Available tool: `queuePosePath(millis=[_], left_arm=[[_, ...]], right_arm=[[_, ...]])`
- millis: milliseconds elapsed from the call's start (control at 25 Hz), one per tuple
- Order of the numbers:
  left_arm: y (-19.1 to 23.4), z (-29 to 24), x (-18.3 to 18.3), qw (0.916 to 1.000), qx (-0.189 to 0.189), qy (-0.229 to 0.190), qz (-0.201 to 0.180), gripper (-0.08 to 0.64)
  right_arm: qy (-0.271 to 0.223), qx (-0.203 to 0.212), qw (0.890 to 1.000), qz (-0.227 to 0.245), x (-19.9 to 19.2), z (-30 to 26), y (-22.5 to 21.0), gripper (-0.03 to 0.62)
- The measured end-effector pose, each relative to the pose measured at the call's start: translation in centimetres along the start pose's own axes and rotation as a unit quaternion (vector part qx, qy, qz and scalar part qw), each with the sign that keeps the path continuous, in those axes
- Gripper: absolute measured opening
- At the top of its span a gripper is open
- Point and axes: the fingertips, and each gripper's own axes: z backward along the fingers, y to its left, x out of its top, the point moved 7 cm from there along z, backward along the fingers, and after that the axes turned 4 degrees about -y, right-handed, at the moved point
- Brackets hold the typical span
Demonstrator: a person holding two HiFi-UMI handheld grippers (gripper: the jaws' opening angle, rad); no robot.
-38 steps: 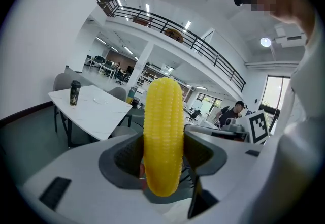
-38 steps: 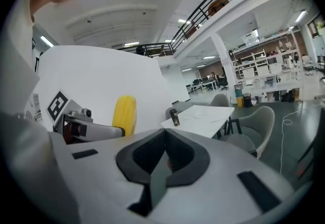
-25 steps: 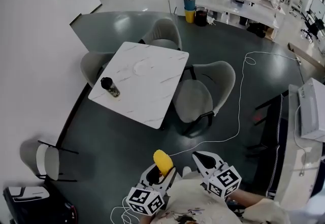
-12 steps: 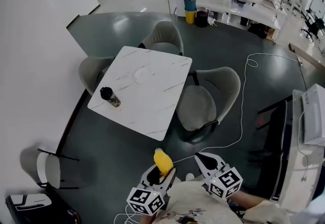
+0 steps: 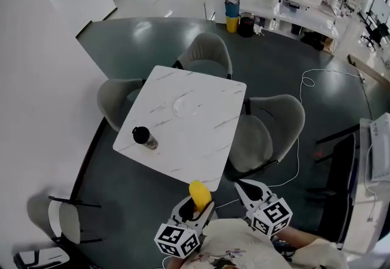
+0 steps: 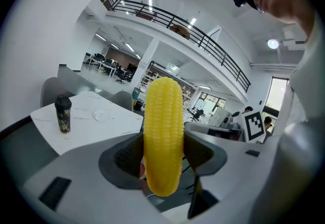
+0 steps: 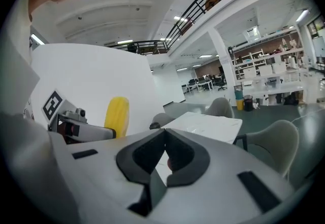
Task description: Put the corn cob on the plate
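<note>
Left tool is gripping the corn cob upright; right tool is riding along, jaws together, empty. Bench is looming closer than before, with the plate near its middle, still well off.

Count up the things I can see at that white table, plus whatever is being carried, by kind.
corn cob: 1
plate: 1
black cup: 1
table: 1
chairs at the table: 3
Total: 7
</note>
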Motion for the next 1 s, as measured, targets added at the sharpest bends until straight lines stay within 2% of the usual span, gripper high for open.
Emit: queuePosePath(millis=[240, 520, 720, 1000], left_arm=[[6.0, -1.4, 4.5, 0.9995, -0.027, 0.011, -0.008, 0.241], [12.6, -3.4, 6.8, 0.999, -0.043, 0.015, -0.002, 0.241], [14.5, -4.4, 7.5, 0.9985, -0.046, 0.029, 0.009, 0.241], [16.0, -7.3, 8.4, 0.9983, -0.042, 0.039, 0.011, 0.241]], right_arm=[[-0.012, -0.027, 1.0, 0.002, 2.0, -6.9, 0.8, 0.003], [-0.016, -0.052, 0.998, 0.011, 2.9, -12.7, 1.1, 0.003], [-0.003, -0.056, 0.998, 0.011, 3.4, -14.5, 1.2, 0.003], [0.011, -0.054, 0.998, 0.01, 3.5, -16.8, -1.0, 0.003]])
